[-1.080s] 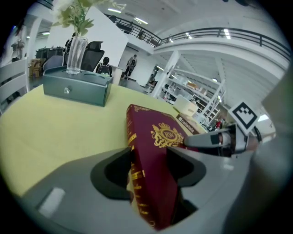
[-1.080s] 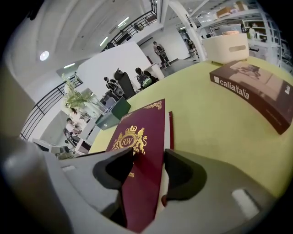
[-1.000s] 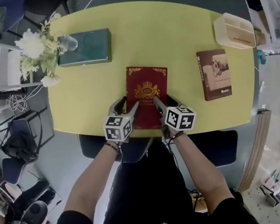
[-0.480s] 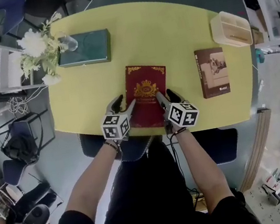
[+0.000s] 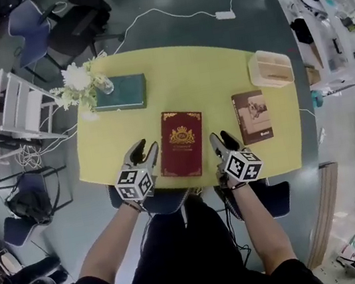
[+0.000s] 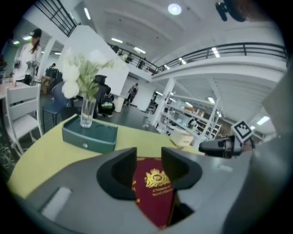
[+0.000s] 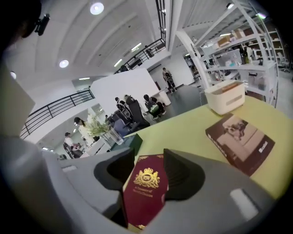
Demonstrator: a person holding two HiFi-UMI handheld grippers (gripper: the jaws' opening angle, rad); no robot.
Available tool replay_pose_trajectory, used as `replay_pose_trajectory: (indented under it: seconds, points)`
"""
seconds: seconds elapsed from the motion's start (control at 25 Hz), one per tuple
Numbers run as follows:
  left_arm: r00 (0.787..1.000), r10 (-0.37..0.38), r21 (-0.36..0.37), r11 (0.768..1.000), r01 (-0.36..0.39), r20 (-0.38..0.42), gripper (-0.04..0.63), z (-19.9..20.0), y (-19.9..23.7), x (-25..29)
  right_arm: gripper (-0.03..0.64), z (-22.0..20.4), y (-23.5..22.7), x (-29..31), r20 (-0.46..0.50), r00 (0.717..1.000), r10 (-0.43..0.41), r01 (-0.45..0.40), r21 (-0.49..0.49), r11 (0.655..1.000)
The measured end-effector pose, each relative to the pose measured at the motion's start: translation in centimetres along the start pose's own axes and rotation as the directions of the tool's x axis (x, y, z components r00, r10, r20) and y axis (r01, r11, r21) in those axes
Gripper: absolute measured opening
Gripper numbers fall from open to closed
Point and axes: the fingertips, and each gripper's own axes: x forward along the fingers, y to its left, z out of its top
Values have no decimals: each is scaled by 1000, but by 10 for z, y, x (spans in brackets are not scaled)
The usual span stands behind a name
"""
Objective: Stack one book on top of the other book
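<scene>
maroon book [image 5: 182, 143], gold crest | brown book [image 5: 252, 116] | yellow table [image 5: 201, 80] | dark-green box [image 5: 121, 93] | white flowers [image 5: 77, 77]

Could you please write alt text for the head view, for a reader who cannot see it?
Seen from above, a person holds a left gripper and a right gripper either side of a red book lying on a yellow table; both grippers' jaws have just been closing, with nothing between them. A brown book lies to the red book's right.

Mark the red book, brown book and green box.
red book [image 5: 182, 142], head view, centre of its cover.
brown book [image 5: 252, 116], head view, centre of its cover.
green box [image 5: 127, 92], head view, bare part of its top.
</scene>
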Motion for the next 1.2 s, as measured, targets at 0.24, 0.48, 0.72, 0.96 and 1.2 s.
replay_pose_trajectory:
  seconds: [0.24, 0.48, 0.72, 0.96, 1.2]
  points:
    - [988, -71, 88, 994, 60, 138, 104, 72, -61, -63, 87, 44, 82, -70, 95, 990, 107, -98, -93, 991]
    - [967, -136, 126, 986, 110, 214, 31, 102, -105, -113, 9, 63, 149, -124, 168, 971, 171, -131, -228, 965]
    - [959, -201, 153, 973, 172, 202, 6, 93, -130, -139, 3, 38, 193, -155, 176, 961, 214, -156, -294, 943]
    - [929, -346, 200, 927, 316, 133, 6, 76, -171, -134, 3, 30, 196, -174, 217, 965, 147, -77, -302, 950]
    - [863, -501, 268, 841, 470, 58, 6, 62, -219, -111, 3, 30, 156, -218, 312, 950, -31, 110, -240, 965]
